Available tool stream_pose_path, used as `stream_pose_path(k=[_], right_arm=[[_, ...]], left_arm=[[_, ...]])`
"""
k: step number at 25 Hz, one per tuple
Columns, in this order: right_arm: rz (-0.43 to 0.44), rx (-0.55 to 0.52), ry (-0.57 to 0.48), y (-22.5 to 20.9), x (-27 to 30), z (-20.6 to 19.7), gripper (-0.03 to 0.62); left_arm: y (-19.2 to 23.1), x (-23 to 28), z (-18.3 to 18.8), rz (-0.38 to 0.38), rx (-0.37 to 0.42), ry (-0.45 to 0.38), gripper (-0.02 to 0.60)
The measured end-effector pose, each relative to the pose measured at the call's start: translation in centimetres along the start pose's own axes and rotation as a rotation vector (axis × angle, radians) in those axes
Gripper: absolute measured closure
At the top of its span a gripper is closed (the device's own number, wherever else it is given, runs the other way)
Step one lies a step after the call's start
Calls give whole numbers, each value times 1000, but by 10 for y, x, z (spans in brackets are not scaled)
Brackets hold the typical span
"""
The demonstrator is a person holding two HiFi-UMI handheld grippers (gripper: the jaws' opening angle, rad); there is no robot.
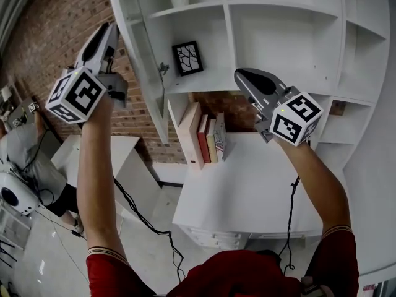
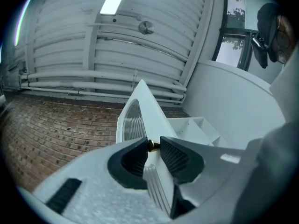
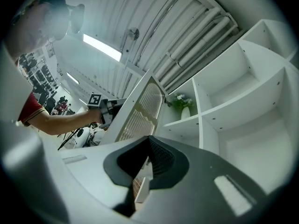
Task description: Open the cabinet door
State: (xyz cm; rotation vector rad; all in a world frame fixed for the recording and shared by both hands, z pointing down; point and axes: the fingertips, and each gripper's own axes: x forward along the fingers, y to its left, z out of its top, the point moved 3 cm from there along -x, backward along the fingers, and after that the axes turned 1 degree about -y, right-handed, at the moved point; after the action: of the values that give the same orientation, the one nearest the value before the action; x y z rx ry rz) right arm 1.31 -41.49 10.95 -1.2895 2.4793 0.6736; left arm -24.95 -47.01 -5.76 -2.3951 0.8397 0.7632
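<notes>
The white cabinet door with ribbed glass stands swung out from the shelf unit, edge-on in the head view. My left gripper is raised at the door's far side. In the left gripper view the door runs between the jaws, and my left gripper is shut on its small brass knob. My right gripper hangs in front of the open shelves, apart from the door. Its pads meet with nothing between them. The right gripper view shows the door with the left gripper behind it.
A framed picture stands on a shelf. Several books lean at the back of the white desk. A small plant sits on a shelf. A brick wall is at left, with cables on the floor.
</notes>
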Motion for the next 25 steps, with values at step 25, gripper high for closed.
stream_pose_path(k=[25], right_arm=[[-6, 21, 38, 14, -4, -17, 582]], left_arm=[[75, -53, -8, 215, 58, 54, 581]])
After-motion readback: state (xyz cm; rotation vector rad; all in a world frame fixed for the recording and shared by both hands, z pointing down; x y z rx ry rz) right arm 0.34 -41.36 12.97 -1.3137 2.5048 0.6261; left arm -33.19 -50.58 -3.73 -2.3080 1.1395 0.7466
